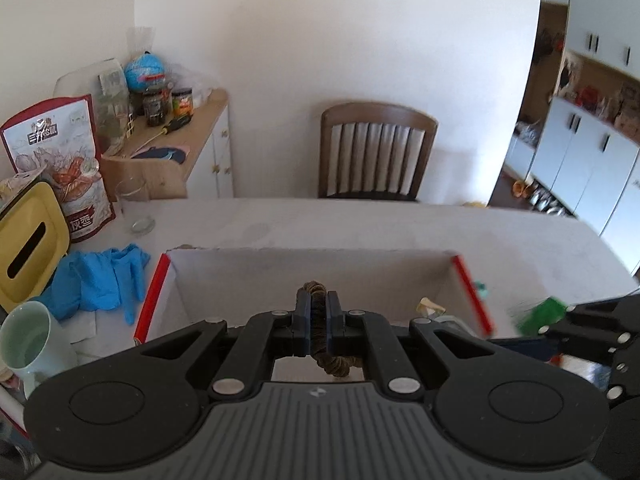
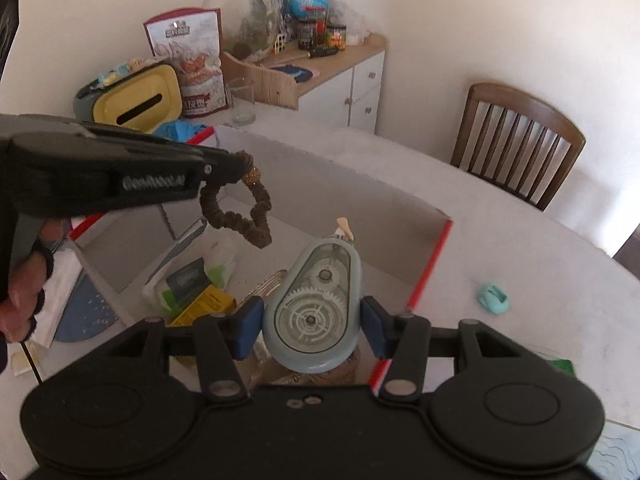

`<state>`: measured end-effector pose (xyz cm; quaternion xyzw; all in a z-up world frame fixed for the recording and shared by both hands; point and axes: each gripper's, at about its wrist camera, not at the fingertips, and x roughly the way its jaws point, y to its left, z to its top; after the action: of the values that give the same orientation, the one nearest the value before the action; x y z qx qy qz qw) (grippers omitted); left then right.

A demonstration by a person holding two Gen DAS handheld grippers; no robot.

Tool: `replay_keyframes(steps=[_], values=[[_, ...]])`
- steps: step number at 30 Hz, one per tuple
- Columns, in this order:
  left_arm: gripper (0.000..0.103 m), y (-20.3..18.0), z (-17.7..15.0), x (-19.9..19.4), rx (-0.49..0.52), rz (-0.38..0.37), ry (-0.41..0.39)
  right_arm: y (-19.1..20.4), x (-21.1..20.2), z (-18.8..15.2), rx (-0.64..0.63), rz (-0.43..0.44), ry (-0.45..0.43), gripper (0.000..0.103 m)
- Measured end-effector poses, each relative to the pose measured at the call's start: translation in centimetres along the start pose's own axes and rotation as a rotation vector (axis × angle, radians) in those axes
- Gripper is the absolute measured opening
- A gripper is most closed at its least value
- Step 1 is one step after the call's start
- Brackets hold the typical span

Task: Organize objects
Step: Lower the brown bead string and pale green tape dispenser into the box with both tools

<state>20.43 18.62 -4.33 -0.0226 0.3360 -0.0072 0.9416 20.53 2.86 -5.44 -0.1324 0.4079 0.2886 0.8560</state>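
My left gripper is shut on a brown fabric hair tie, whose loops stick out above and below the pads. In the right wrist view, the left gripper comes in from the left and the hair tie, with a gold bead, dangles over the open white box with red edges. My right gripper holds a blue-grey correction tape dispenser between its blue pads, above the same box. Inside the box lie a green packet and a yellow carton.
On the table to the left are a yellow tissue box, blue gloves, a mint mug, a glass and a snack bag. A small teal object lies right of the box. A chair stands behind the table.
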Motion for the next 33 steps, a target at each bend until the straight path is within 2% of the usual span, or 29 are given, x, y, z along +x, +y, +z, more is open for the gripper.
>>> replay_keyframes(steps=[11, 15, 28, 33], values=[[0.006, 0.8, -1.8, 5.1, 0.031, 0.002, 0.188, 0.8, 5.0, 0.2, -0.036, 0.021, 0.120, 0.051], [0.006, 1.0, -2.0, 6.2, 0.046, 0.033, 0.250, 1.4, 5.9, 0.0, -0.057, 0.022, 0.154, 0.051], [0.008, 1.0, -2.5, 7.2, 0.083, 0.068, 0.323, 2.2, 6.8, 0.2, -0.062, 0.026, 0.175, 0.052], [0.008, 1.0, -2.5, 6.8, 0.082, 0.067, 0.325, 1.9, 6.2, 0.1, -0.049, 0.033, 0.155, 0.061]])
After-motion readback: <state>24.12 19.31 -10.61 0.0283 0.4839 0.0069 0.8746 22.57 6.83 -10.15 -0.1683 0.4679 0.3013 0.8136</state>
